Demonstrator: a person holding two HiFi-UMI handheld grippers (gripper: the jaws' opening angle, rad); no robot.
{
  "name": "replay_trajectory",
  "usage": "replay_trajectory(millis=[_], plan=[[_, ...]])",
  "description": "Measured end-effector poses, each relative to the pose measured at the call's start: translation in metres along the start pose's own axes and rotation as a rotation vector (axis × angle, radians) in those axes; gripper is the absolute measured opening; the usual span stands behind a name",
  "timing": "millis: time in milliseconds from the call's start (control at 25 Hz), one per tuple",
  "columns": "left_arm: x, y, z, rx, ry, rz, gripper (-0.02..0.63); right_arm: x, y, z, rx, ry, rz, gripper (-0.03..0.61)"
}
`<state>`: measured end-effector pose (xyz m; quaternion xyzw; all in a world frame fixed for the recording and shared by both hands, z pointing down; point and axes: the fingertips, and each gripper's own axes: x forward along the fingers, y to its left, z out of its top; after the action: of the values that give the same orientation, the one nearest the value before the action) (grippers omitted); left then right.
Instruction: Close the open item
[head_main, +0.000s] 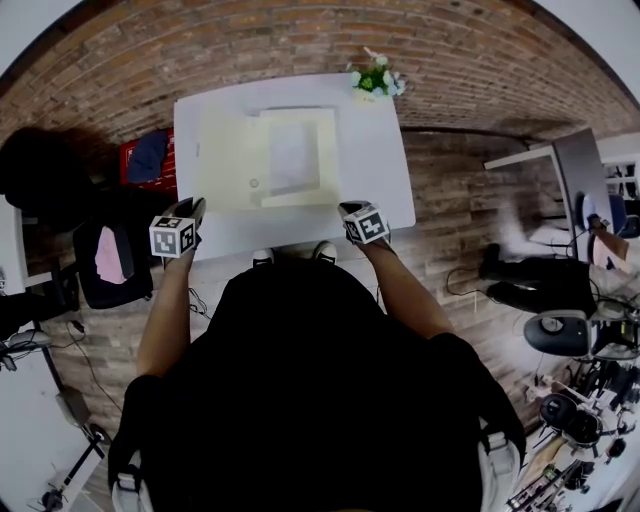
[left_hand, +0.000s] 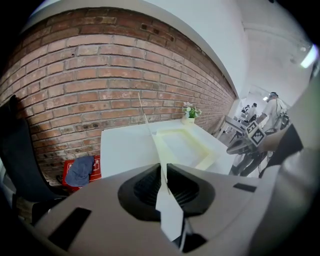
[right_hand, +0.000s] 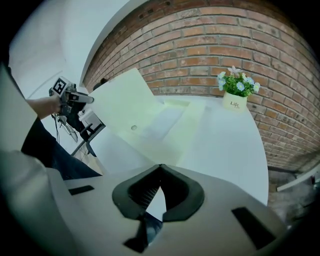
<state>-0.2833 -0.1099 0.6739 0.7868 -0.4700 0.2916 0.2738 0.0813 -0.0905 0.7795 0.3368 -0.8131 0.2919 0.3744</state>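
Note:
A shallow pale-yellow box (head_main: 300, 155) lies open on the white table (head_main: 385, 170), its flat lid (head_main: 225, 160) swung out to the left. My left gripper (head_main: 196, 205) is at the table's front left corner. In the left gripper view the lid (left_hand: 148, 127) shows edge-on and runs straight in between the jaws of that gripper (left_hand: 163, 165), which is shut on it. From the right gripper view the lid (right_hand: 125, 100) stands tilted up off the table. My right gripper (right_hand: 160, 166) hangs over the table's front right with its jaw tips together and nothing in them.
A small potted plant (head_main: 376, 80) stands at the table's far right corner. A red crate with a blue cloth (head_main: 145, 160) sits on the floor left of the table, near a black chair (head_main: 110, 250). A brick wall is behind; desks and gear are on the right.

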Motion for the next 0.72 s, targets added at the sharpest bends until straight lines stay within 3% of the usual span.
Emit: replay_trajectory(millis=[240, 720], plan=[[0.000, -0.010, 0.006, -0.005, -0.002, 0.007, 0.041, 0.007, -0.010, -0.005, -0.010, -0.007, 0.017, 0.020], [0.003, -0.036, 0.018, -0.005, -0.024, -0.005, 0.035, 0.024, -0.017, -0.009, -0.048, 0.013, 0.051, 0.092]])
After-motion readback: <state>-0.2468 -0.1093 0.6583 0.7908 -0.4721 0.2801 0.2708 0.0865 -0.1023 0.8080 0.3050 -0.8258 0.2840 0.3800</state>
